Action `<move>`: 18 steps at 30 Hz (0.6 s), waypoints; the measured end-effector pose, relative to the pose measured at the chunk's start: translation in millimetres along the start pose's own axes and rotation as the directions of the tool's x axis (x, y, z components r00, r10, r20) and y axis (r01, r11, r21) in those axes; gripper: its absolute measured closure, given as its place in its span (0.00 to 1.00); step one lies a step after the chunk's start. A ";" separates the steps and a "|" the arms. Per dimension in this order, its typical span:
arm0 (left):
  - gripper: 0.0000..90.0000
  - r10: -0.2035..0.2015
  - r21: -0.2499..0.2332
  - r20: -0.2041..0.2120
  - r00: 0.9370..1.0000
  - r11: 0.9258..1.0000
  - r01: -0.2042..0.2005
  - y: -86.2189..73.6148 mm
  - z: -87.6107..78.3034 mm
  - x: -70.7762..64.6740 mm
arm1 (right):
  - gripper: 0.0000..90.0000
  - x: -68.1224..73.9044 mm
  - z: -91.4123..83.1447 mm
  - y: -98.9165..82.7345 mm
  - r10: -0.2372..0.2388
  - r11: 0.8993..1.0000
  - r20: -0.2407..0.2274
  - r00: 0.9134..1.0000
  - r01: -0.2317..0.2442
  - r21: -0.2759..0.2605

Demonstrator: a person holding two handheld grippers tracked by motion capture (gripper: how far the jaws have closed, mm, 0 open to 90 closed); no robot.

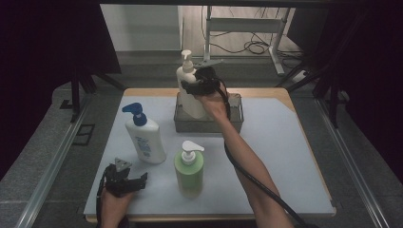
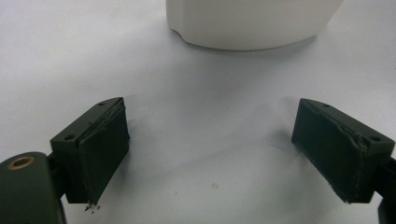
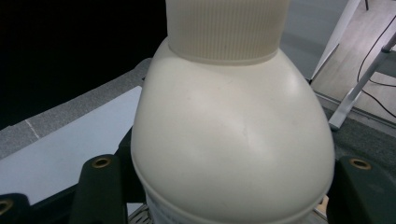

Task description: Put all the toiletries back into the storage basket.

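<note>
**Cream pump bottle gripped in the far bin, two others standing loose**

From where I stand, the right gripper (image 1: 195,84) is out at the far side of the table (image 1: 285,156), its jaws pinched on the cream pump bottle (image 1: 187,88) just below the shoulder. That bottle stands upright with its base inside the grey wire basket (image 1: 235,121), towards the basket's left end. In the right gripper view the bottle's rounded shoulder (image 3: 233,140) and ribbed collar sit squarely between the two black jaws, which press against its sides.

The left gripper (image 1: 135,183) rests low at the near left of the table, held in the person's left hand (image 1: 114,202). Its jaws are spread wide with nothing between them; in the left gripper view the pads (image 2: 105,154) hang just over the pale table surface, and the rounded white base of a bottle (image 2: 252,23) stands a little ahead of them.

Two more bottles stand upright on the table, apart from each other: a white bottle with a blue pump (image 1: 144,135) left of centre, and a green bottle with a white pump (image 1: 189,171) nearer the front edge. The green one stands just beside the left gripper, to its right.
</note>
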State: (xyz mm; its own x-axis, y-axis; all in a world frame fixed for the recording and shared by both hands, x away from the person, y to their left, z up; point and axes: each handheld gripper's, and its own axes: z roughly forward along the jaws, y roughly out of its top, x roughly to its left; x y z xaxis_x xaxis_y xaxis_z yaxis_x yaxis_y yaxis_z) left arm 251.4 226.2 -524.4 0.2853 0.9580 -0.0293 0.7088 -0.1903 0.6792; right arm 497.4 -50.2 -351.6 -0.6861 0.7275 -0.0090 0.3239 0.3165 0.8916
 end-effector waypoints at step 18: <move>0.12 0.001 0.000 0.001 1.000 1.000 -0.001 0.0 0.0 0.0 | 0.42 8.4 25.9 -15.0 0.000 1.000 0.006 1.000 0.000 0.017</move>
State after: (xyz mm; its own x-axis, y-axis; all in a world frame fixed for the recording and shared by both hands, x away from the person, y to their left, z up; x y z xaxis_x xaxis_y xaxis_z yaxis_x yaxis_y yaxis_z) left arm 251.4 226.3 -524.5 0.2861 0.9577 -0.0293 0.7085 -0.1909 0.6794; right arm 503.7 -33.1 -376.7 -0.6822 0.7311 -0.0121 0.3348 0.3270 0.8837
